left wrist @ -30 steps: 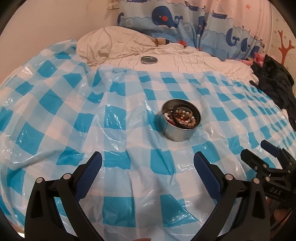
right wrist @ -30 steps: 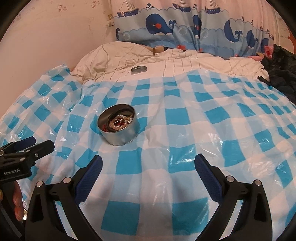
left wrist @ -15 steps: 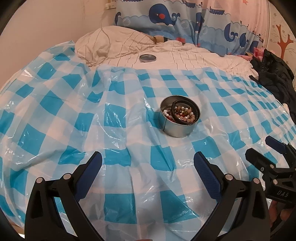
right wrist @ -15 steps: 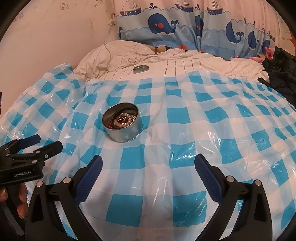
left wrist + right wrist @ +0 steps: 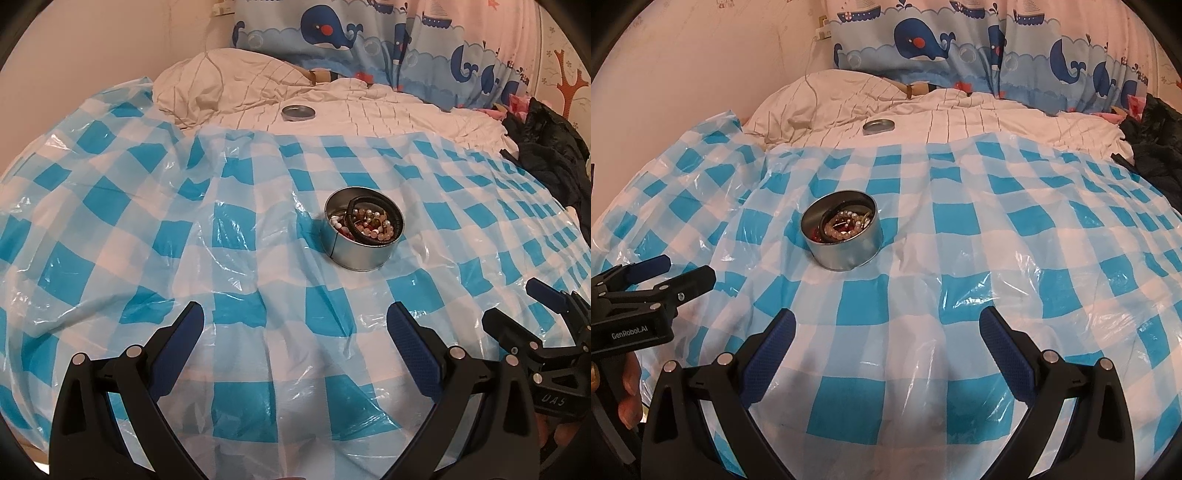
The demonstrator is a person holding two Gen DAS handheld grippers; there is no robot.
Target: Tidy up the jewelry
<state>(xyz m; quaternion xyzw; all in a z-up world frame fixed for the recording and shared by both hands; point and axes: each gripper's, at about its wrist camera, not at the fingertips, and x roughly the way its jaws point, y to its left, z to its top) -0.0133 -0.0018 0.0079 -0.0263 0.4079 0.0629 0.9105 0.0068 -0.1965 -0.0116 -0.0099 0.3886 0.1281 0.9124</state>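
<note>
As I look along my left hand-held gripper [image 5: 294, 325], its two blue-tipped fingers [image 5: 413, 343] are spread wide and hold nothing. They hang over a blue and white checked plastic sheet [image 5: 147, 229] that covers the bed. Ahead of this hand-held gripper and a little to its right stands a round silver tin [image 5: 364, 232]. The tin sits upright on the sheet with no top on it. Inside it I see a black ring band [image 5: 376, 206] and strings of pale beads [image 5: 373, 229], all in a heap. Far ahead, past the edge of the sheet, a flat silver lid [image 5: 297, 112] lies on the cream blanket [image 5: 388, 110]. Behind that hangs a curtain with blue whales [image 5: 332, 29]. A dark pile of clothes [image 5: 546, 147] lies far off to the right. My right hand-held gripper [image 5: 517, 306] shows low at the right side, well apart from the tin.

When I look along my right hand-held gripper [image 5: 886, 328], its fingers [image 5: 772, 339] are also spread wide and hold nothing. Here the tin [image 5: 842, 236] stands ahead and a little to the left, on the same checked sheet [image 5: 997, 240]. The beads [image 5: 846, 225] show inside it. The lid [image 5: 878, 126] lies far ahead on the blanket [image 5: 997, 118], below the whale curtain [image 5: 923, 37]. My left hand-held gripper [image 5: 677, 271] shows at the left side, near the tin but not touching it.
</note>
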